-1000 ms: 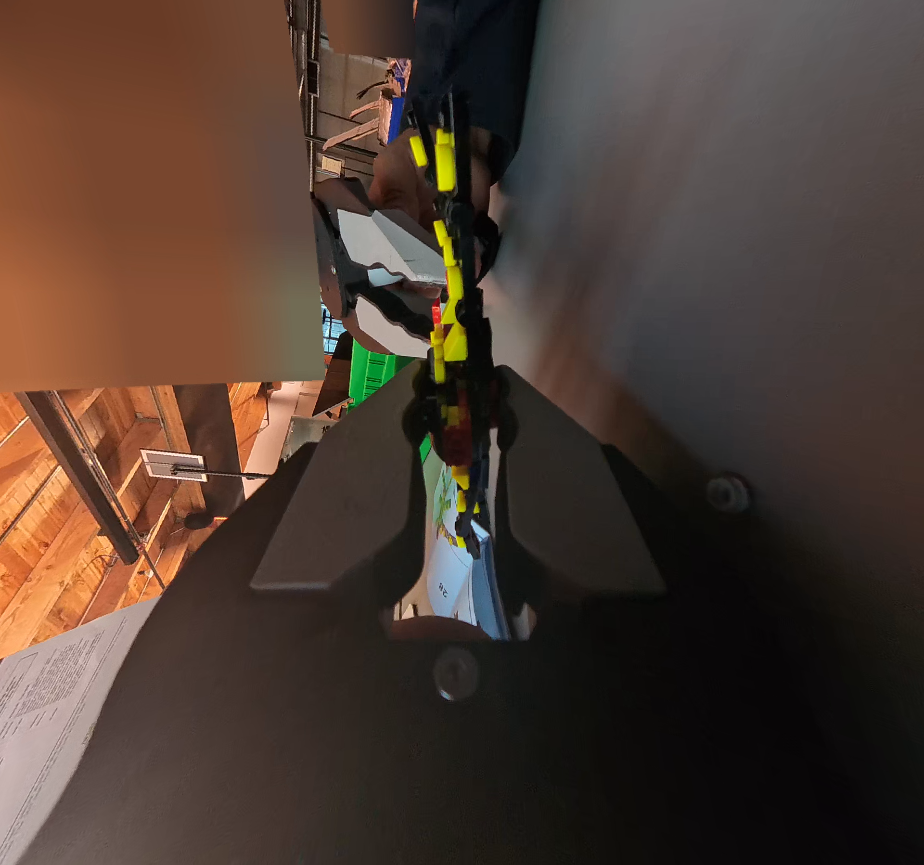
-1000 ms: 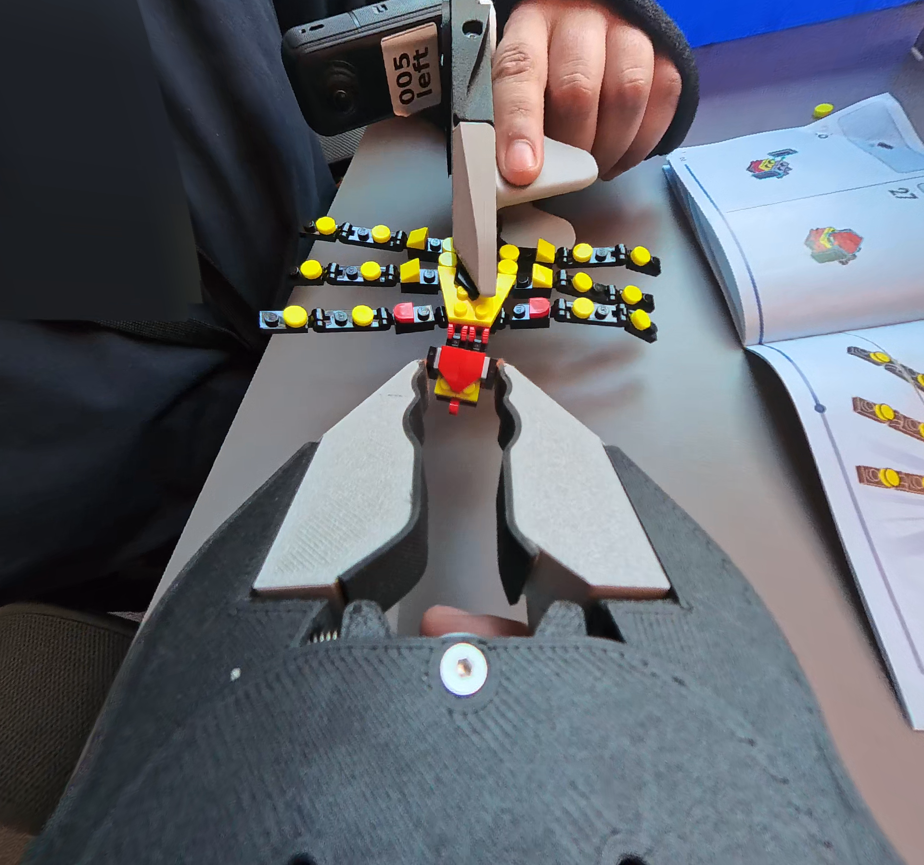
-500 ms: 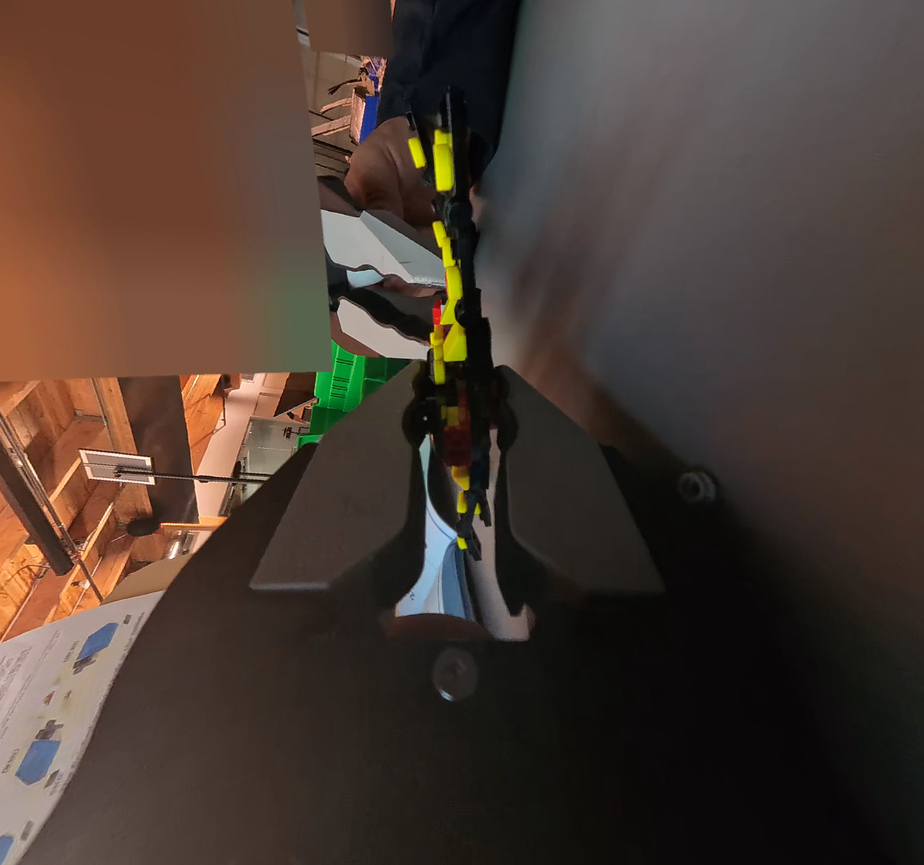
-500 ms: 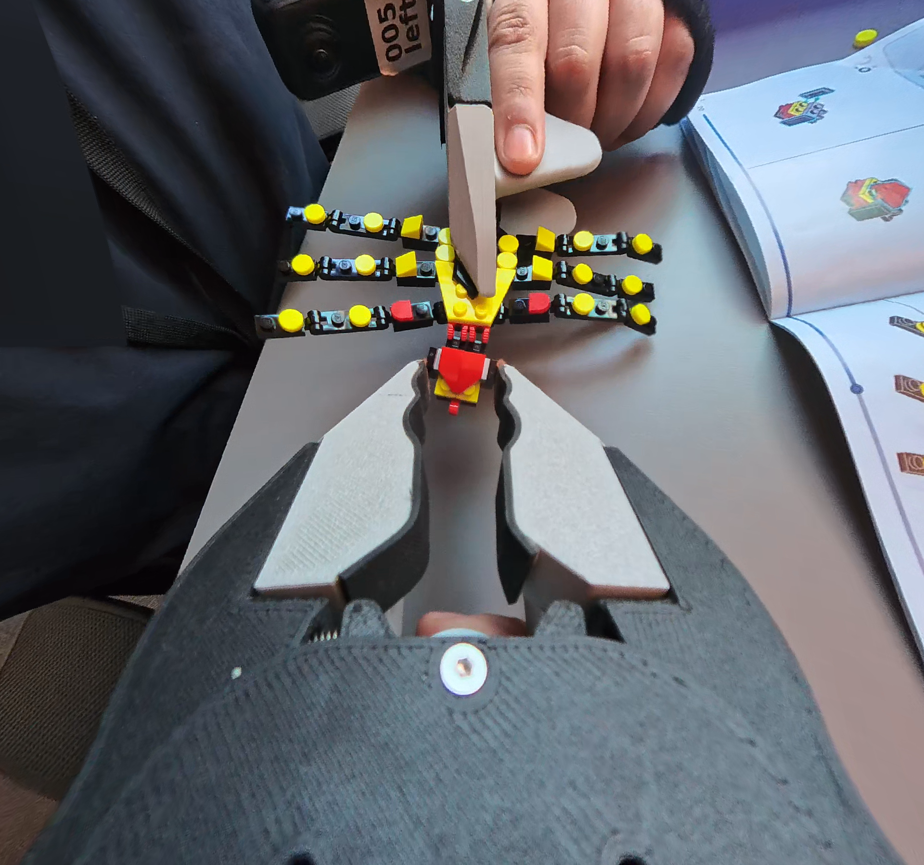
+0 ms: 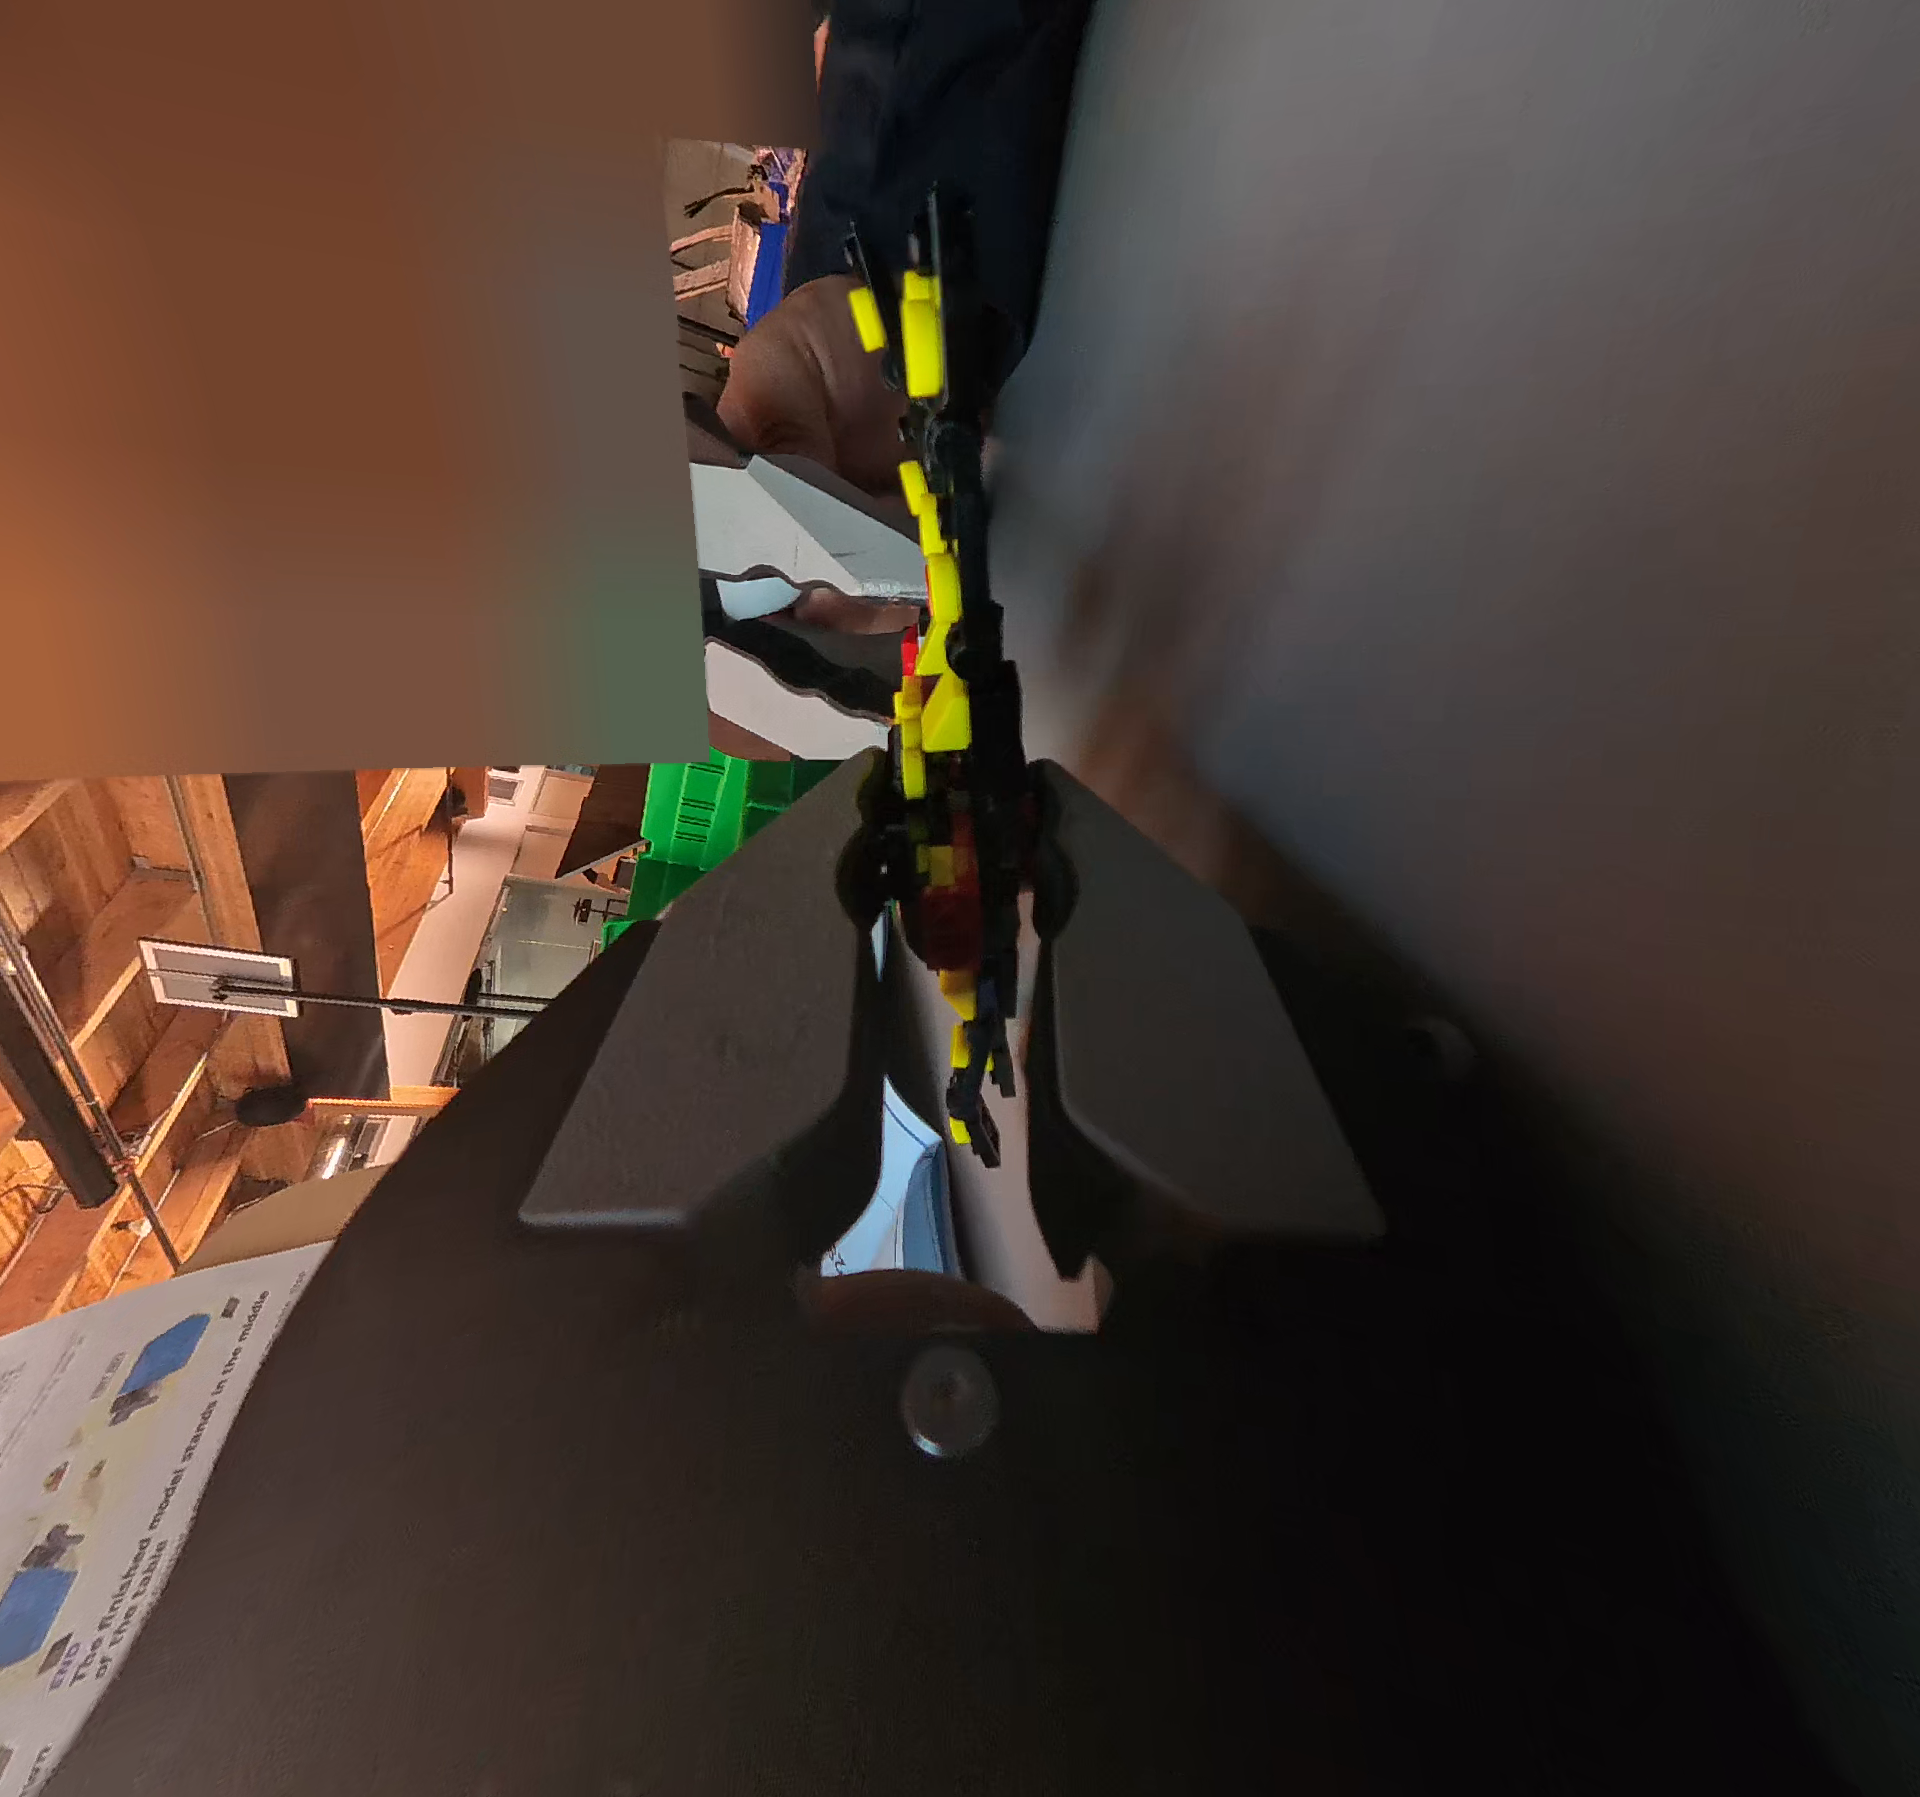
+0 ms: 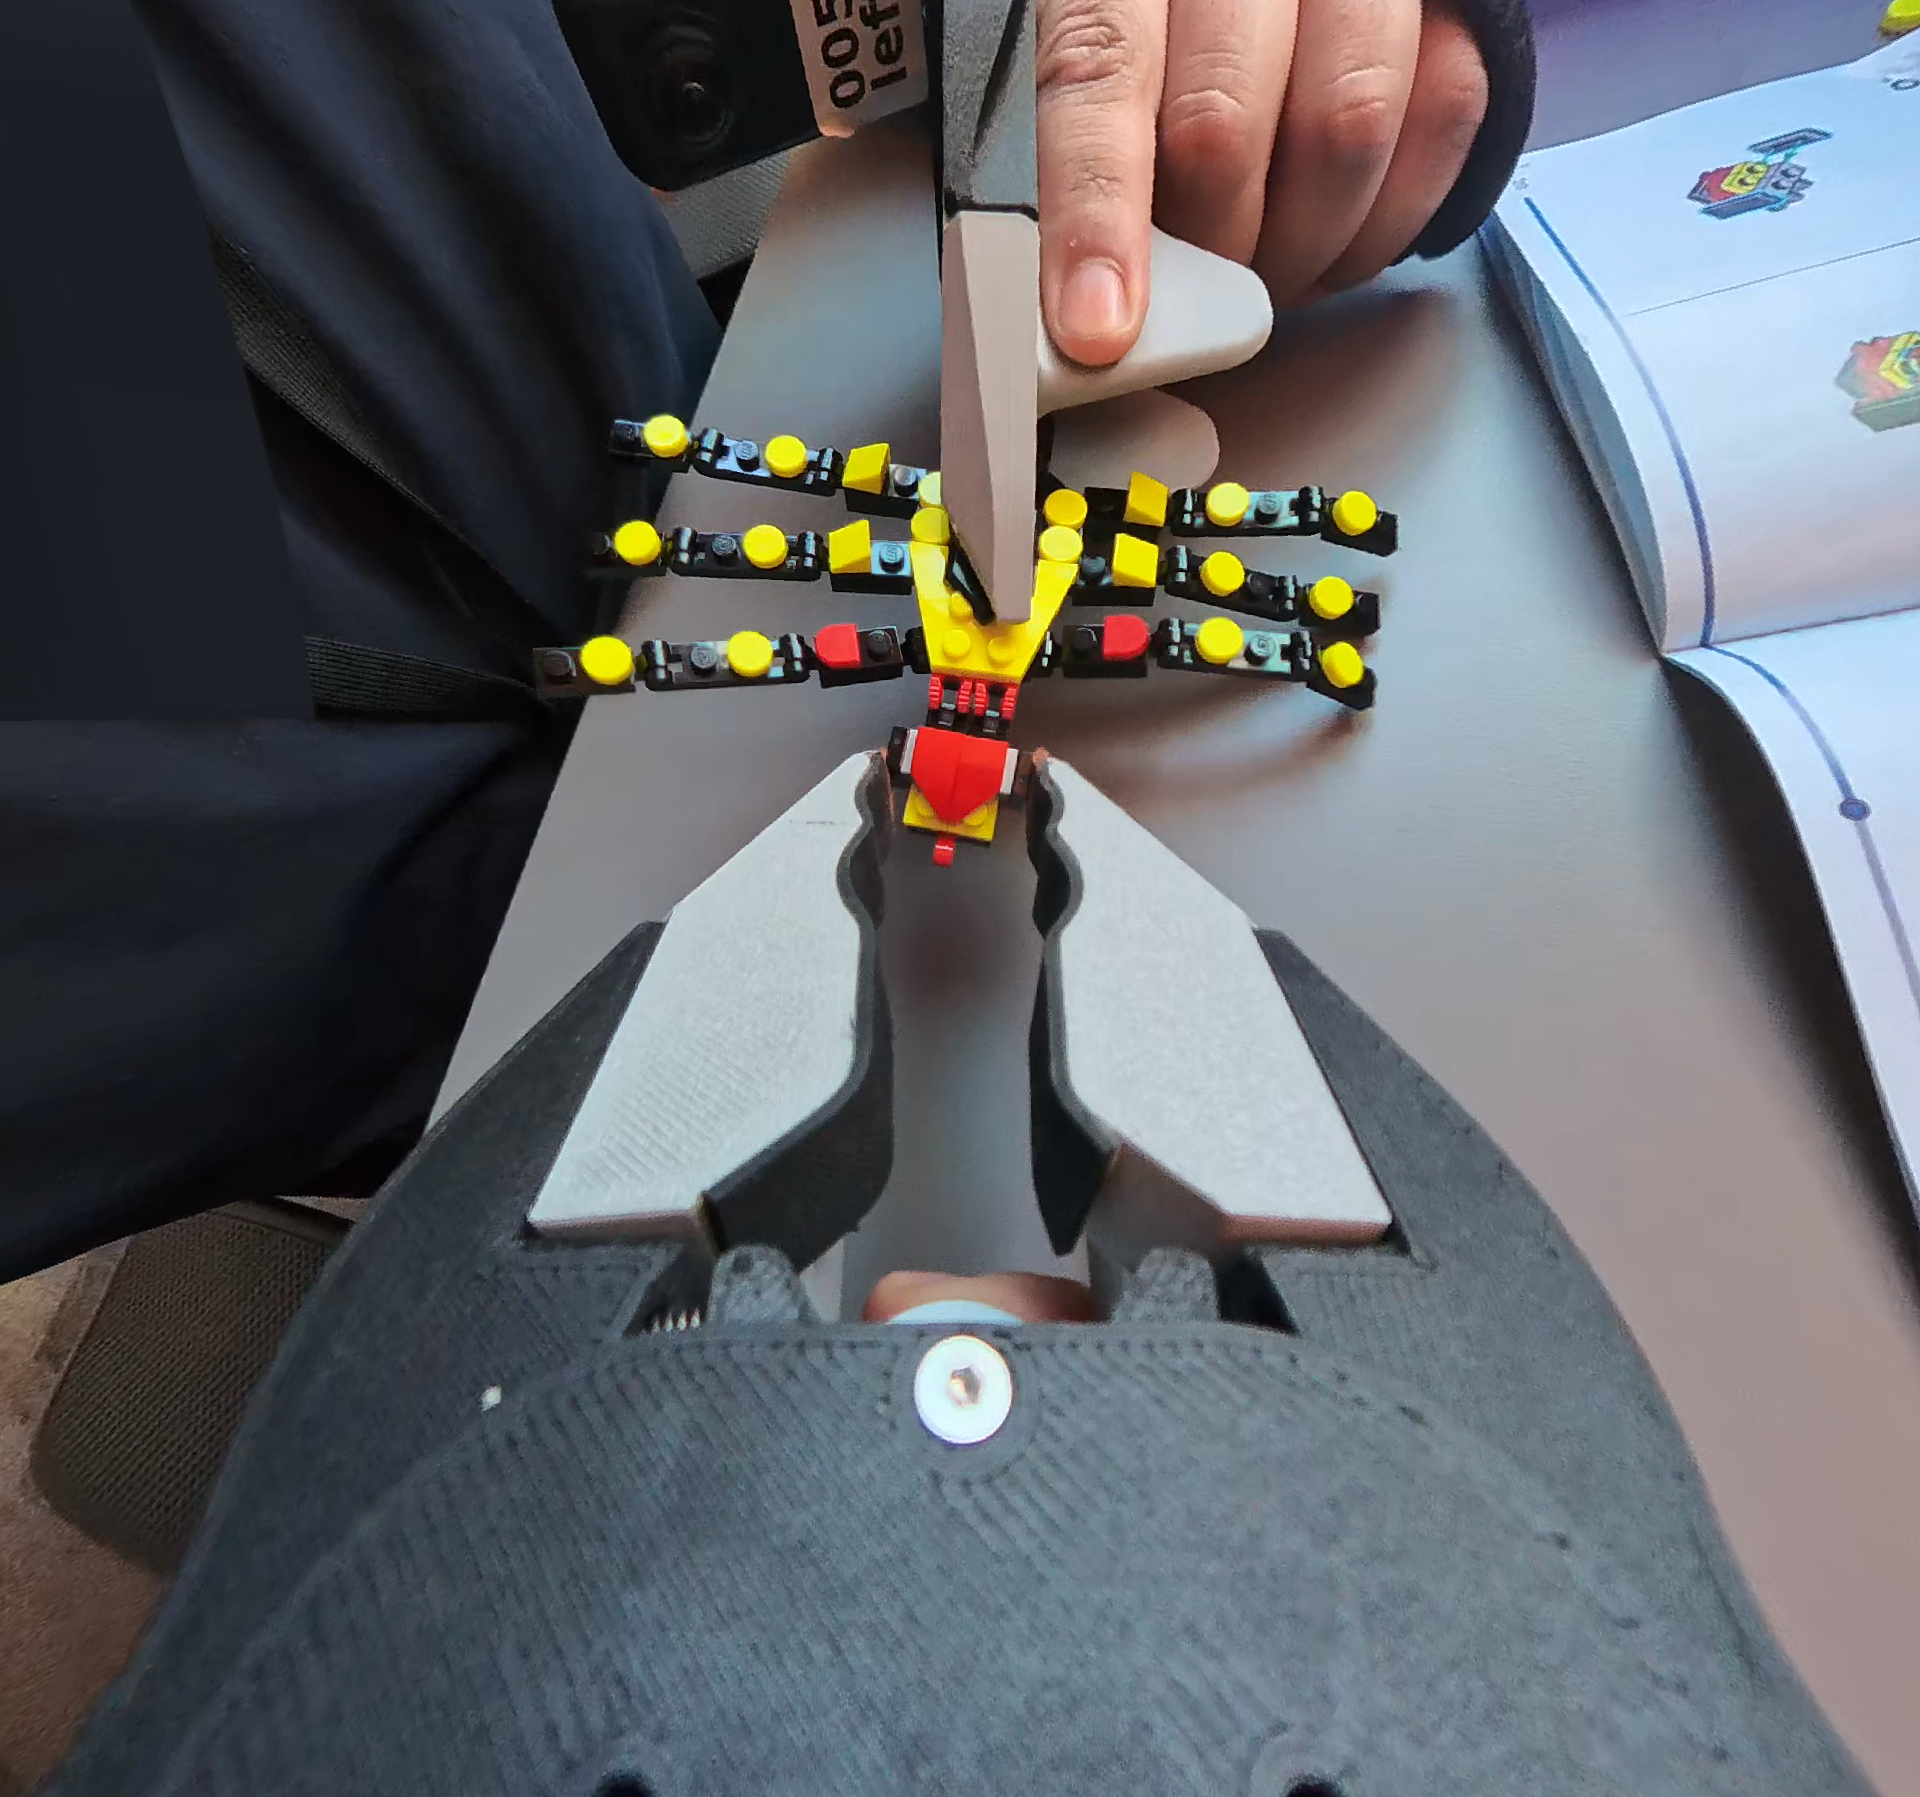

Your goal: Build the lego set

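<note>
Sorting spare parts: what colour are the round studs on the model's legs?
Yellow round studs on black legs; clearest in the right wrist view.

One lego model (image 6: 966,625) — two grippers (image 6: 951,791) — one booklet (image 6: 1766,397)

Workshop: timber ceiling (image 5: 94,926), green crates (image 5: 696,822).

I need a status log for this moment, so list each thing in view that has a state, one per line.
lego model: partly built, gripped by both grippers, legs spread out flat.
left gripper: shut on the model's yellow body.
right gripper: shut on the model's red head.
instruction booklet: lying open on the table.
</note>
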`<state>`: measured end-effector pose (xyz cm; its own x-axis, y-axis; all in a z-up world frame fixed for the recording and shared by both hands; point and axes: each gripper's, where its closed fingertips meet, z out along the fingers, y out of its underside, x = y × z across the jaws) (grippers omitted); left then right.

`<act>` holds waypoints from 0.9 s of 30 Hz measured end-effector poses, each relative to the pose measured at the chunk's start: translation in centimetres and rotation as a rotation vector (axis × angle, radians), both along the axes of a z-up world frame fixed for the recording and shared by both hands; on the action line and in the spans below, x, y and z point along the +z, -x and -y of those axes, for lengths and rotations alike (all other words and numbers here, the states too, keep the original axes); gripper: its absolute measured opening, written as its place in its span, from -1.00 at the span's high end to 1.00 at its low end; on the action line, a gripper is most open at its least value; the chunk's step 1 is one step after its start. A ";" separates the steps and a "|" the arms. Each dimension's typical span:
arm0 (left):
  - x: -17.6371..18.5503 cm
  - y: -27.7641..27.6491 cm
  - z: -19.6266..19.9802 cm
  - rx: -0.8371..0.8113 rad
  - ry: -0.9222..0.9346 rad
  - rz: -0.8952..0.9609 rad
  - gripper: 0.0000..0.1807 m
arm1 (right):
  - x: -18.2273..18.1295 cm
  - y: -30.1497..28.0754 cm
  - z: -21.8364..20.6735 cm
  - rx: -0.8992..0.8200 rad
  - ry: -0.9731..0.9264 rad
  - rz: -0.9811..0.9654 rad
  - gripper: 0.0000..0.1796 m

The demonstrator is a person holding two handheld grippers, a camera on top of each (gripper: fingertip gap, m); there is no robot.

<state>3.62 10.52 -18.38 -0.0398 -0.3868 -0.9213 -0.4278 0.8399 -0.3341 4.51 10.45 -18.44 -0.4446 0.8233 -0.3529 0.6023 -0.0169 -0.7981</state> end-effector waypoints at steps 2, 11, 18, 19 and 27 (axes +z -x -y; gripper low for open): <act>0.0 0.0 0.0 0.000 0.003 -0.001 0.76 | -0.1 0.0 0.1 0.003 -0.006 0.003 0.75; -0.6 -0.1 0.4 -0.013 0.006 -0.028 0.76 | -0.7 -0.1 0.3 0.021 -0.049 0.035 0.75; -0.8 -0.2 0.5 -0.020 0.008 -0.040 0.76 | -1.1 -0.2 0.4 0.023 -0.082 0.041 0.76; -0.9 -0.2 0.5 -0.021 0.005 -0.042 0.76 | -1.1 -0.2 0.4 0.023 -0.086 0.042 0.77; -0.5 -0.2 0.4 -0.011 0.007 -0.026 0.76 | -0.8 -0.1 0.3 0.010 -0.071 0.024 0.77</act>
<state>3.79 10.17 -18.88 -0.0677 -0.3925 -0.9172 -0.4270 0.8423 -0.3289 4.61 10.14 -19.24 -0.4448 0.8423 -0.3044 0.6208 0.0450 -0.7827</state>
